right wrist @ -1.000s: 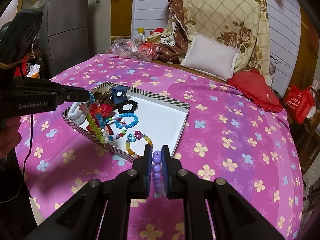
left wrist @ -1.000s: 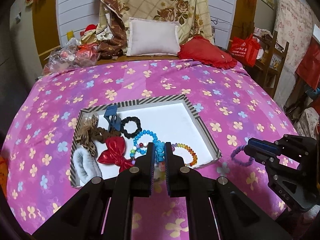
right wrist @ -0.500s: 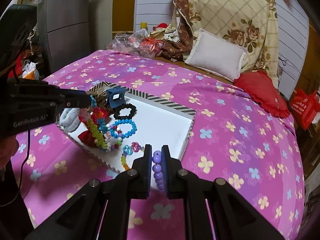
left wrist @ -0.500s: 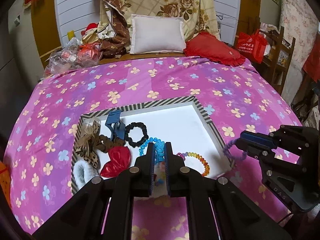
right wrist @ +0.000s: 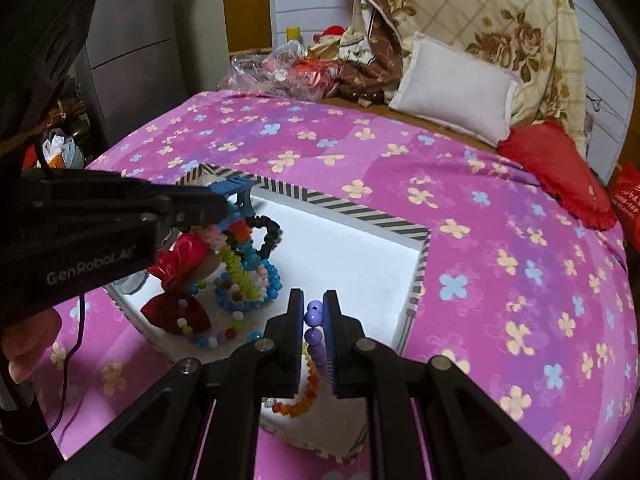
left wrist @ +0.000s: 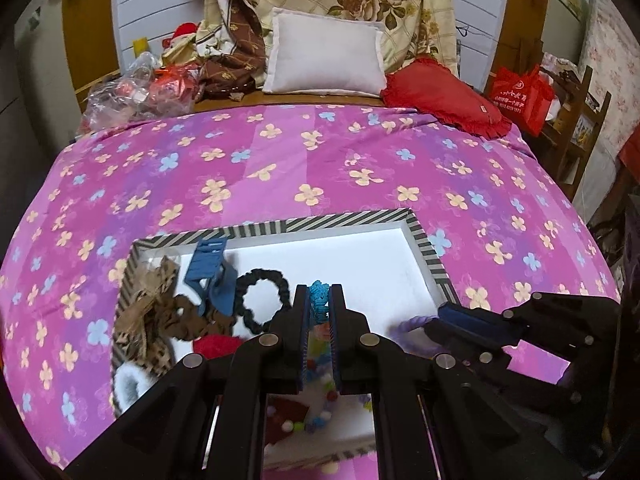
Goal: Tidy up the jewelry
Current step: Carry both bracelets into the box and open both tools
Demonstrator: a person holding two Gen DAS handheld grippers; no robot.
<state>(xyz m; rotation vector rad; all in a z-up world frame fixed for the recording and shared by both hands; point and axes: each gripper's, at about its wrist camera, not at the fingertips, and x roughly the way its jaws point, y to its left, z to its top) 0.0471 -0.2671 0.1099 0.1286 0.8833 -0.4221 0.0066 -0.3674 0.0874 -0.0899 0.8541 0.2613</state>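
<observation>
A white tray with a striped rim (left wrist: pixel 320 222) (right wrist: pixel 360 212) lies on the pink flowered bedcover. My left gripper (left wrist: pixel 319 292) (right wrist: pixel 222 206) is shut on a turquoise bead strand (left wrist: pixel 319 304) above the tray's near part. Colourful bead strings (right wrist: pixel 240 272) hang from it into the tray. My right gripper (right wrist: pixel 314 308) (left wrist: pixel 440 314) is shut on a purple bead bracelet (right wrist: pixel 313 318) (left wrist: pixel 408 326) over the tray's near right corner. In the tray lie a blue hair claw (left wrist: pixel 208 268), a black scrunchie (left wrist: pixel 262 300), a leopard bow (left wrist: pixel 152 312), a red bow (right wrist: pixel 180 280) and an orange bead bracelet (right wrist: pixel 304 396).
A white fluffy scrunchie (left wrist: pixel 128 384) sits in the tray's near left corner. A white pillow (left wrist: pixel 324 54), a red cushion (left wrist: pixel 444 96) and plastic bags (left wrist: pixel 136 92) line the bed's head. A wooden shelf with a red bag (left wrist: pixel 524 96) stands right. A hand (right wrist: pixel 28 344) holds the left gripper.
Both grippers have moved forward and lower over the tray, each with its beads. The right gripper came from beside the tray's right rim to over its corner.
</observation>
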